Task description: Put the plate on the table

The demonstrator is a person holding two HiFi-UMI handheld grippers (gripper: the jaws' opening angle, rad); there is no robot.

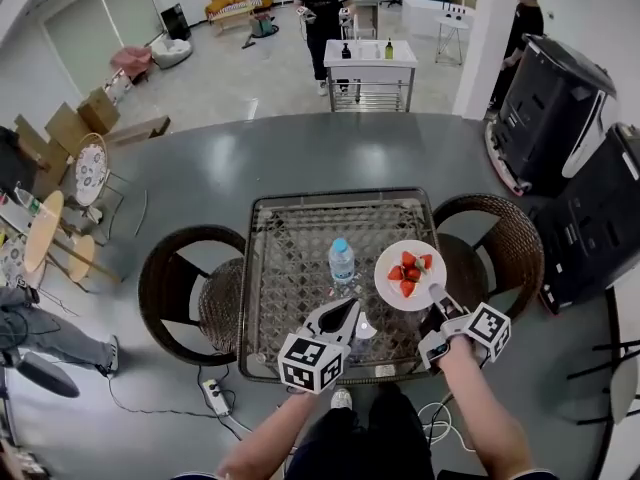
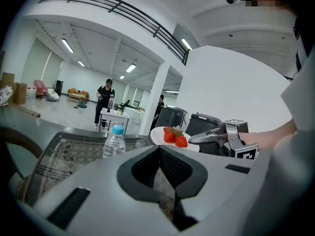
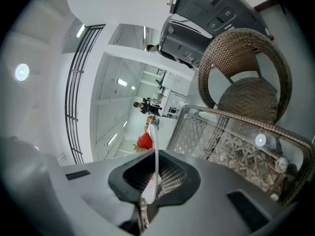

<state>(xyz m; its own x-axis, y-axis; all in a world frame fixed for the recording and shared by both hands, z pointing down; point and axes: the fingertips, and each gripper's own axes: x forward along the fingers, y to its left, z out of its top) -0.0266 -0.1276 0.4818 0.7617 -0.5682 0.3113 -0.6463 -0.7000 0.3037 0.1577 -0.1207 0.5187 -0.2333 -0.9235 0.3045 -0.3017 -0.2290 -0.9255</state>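
A white plate carrying several strawberries hangs over the right part of the glass-topped wicker table. My right gripper is shut on the plate's near rim. In the right gripper view the plate shows edge-on between the jaws of the right gripper, with the strawberries beyond. My left gripper hovers over the table's near edge, shut, with nothing in it. From the left gripper I see the plate and the right gripper to the right.
A water bottle with a blue cap stands mid-table, left of the plate. Wicker chairs flank the table at left and right. Large black machines stand at the right. A power strip lies on the floor.
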